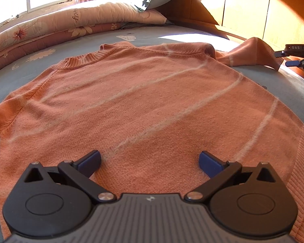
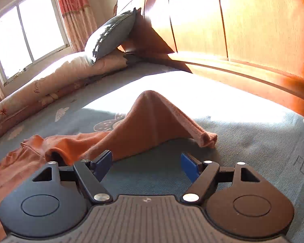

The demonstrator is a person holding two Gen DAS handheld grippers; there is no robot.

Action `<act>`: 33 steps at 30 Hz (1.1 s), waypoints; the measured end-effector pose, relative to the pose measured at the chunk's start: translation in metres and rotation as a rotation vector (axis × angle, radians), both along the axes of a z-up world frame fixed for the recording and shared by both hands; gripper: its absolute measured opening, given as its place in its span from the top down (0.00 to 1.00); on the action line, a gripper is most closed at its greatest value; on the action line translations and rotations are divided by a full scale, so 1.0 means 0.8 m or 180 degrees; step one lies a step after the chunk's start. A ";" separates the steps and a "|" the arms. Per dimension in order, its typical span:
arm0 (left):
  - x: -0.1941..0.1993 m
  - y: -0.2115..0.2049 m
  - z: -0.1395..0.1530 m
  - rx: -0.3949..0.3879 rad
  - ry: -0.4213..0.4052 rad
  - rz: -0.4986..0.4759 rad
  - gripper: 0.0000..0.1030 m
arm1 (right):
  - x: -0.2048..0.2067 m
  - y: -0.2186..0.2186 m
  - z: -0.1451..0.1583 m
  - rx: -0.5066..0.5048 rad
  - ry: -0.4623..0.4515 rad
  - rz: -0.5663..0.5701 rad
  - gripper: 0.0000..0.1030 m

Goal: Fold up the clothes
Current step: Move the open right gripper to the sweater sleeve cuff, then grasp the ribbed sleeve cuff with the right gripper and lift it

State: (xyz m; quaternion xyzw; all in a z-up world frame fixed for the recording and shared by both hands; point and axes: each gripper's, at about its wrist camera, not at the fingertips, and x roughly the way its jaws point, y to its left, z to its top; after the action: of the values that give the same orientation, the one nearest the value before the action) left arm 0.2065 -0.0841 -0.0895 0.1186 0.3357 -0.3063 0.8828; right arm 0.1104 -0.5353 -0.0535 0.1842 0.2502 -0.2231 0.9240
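**Both tools open over sweater on bed**

Left tool (image 1: pixel 150 162): jaws spread wide, nothing held, low centre of the left wrist view, above the hem area of the orange sweater (image 1: pixel 131 101). Sweater lies flat on the bed (image 1: pixel 40 54), collar toward the upper left.

Right tool (image 2: pixel 147 165): jaws wide apart, empty, bottom centre of the right wrist view. Just beyond it the sleeve (image 2: pixel 152 121) stands in a peak, cuff on the bedsheet at centre right.

Pillow (image 2: pixel 111 34) leans on the headboard (image 2: pixel 253 30), upper frame.
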 end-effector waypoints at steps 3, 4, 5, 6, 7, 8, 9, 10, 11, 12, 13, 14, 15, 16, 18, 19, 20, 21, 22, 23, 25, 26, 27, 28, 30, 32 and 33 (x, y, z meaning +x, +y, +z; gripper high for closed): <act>0.001 -0.001 -0.001 -0.0007 -0.0031 -0.0009 0.01 | 0.012 -0.027 -0.027 -0.0335 0.0270 -0.0107 0.23; 0.001 -0.001 -0.002 -0.0013 -0.0037 -0.0012 0.01 | 0.015 -0.036 -0.036 -0.0447 0.0360 -0.0143 0.23; 0.002 0.000 -0.002 -0.0019 -0.0043 -0.0014 0.01 | 0.019 -0.042 -0.042 -0.0541 0.0400 -0.0162 0.23; 0.002 -0.001 -0.002 -0.0025 -0.0048 -0.0017 0.01 | 0.023 -0.045 -0.045 -0.0609 0.0367 -0.0157 0.23; 0.003 -0.001 -0.003 -0.0030 -0.0051 -0.0020 0.01 | 0.026 -0.048 -0.047 -0.0678 0.0334 -0.0152 0.24; 0.003 -0.001 -0.003 -0.0035 -0.0055 -0.0022 0.01 | 0.031 -0.051 -0.048 -0.0748 0.0296 -0.0141 0.25; 0.003 -0.001 -0.003 -0.0040 -0.0058 -0.0024 0.01 | 0.036 -0.053 -0.047 -0.0822 0.0253 -0.0119 0.27; 0.003 -0.001 -0.003 -0.0042 -0.0061 -0.0025 0.01 | 0.041 -0.055 -0.046 -0.0889 0.0208 -0.0072 0.29; 0.003 -0.001 -0.004 -0.0043 -0.0063 -0.0026 0.01 | 0.048 -0.057 -0.043 -0.0920 0.0212 -0.0001 0.38; 0.003 -0.001 -0.004 -0.0043 -0.0066 -0.0026 0.01 | 0.054 -0.059 -0.041 -0.0913 0.0286 0.0050 0.56; 0.003 -0.001 -0.004 -0.0044 -0.0066 -0.0027 0.01 | 0.061 -0.061 -0.039 -0.0906 0.0360 0.0101 0.70; 0.002 -0.001 -0.004 -0.0045 -0.0066 -0.0027 0.01 | 0.064 -0.063 -0.035 -0.0861 0.0391 0.0139 0.91; 0.002 -0.001 -0.004 -0.0047 -0.0066 -0.0027 0.01 | 0.061 -0.064 -0.027 -0.0758 0.0360 0.0156 0.91; 0.002 -0.001 -0.004 -0.0047 -0.0066 -0.0027 0.01 | 0.058 -0.065 -0.018 -0.0656 0.0328 0.0172 0.91; 0.002 -0.001 -0.004 -0.0045 -0.0070 -0.0027 0.01 | 0.051 -0.070 -0.001 -0.0444 0.0234 0.0173 0.91; 0.002 -0.001 -0.004 -0.0044 -0.0070 -0.0026 0.01 | 0.047 -0.074 0.008 -0.0336 0.0180 0.0166 0.91; 0.002 -0.001 -0.004 -0.0043 -0.0070 -0.0026 0.01 | 0.043 -0.080 0.015 -0.0214 0.0125 0.0135 0.91; 0.003 -0.001 -0.003 -0.0042 -0.0071 -0.0026 0.01 | 0.040 -0.090 0.019 -0.0069 0.0068 0.0070 0.91; 0.003 -0.001 -0.003 -0.0041 -0.0071 -0.0026 0.01 | 0.036 -0.100 0.022 0.0076 0.0011 0.0005 0.91; 0.003 -0.001 -0.003 -0.0040 -0.0071 -0.0026 0.01 | 0.033 -0.110 0.026 0.0221 -0.0045 -0.0060 0.91; 0.003 -0.001 -0.003 -0.0039 -0.0072 -0.0026 0.01 | 0.027 -0.129 0.033 0.0511 -0.0159 -0.0190 0.91; 0.003 -0.001 -0.003 -0.0039 -0.0072 -0.0026 0.01 | 0.023 -0.139 0.037 0.0656 -0.0215 -0.0255 0.91; 0.003 -0.001 -0.003 -0.0039 -0.0072 -0.0026 0.01 | 0.020 -0.149 0.041 0.0801 -0.0272 -0.0320 0.91; 0.003 -0.001 -0.003 -0.0040 -0.0073 -0.0026 0.01 | 0.019 -0.157 0.042 0.0883 -0.0295 -0.0391 0.91; 0.002 -0.001 -0.003 -0.0040 -0.0073 -0.0025 0.01 | 0.023 -0.165 0.038 0.0847 -0.0237 -0.0545 0.90; 0.002 0.000 -0.003 -0.0040 -0.0073 -0.0025 0.01 | 0.027 -0.166 0.028 0.0774 -0.0166 -0.0693 0.82; 0.002 0.000 -0.003 -0.0041 -0.0073 -0.0025 0.01 | 0.029 -0.166 0.023 0.0738 -0.0131 -0.0766 0.71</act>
State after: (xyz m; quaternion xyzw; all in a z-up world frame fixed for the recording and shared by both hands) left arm 0.2080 -0.0841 -0.0918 0.1177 0.3232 -0.3106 0.8861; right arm 0.1333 -0.6679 -0.0350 0.3227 0.2315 -0.2980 0.8680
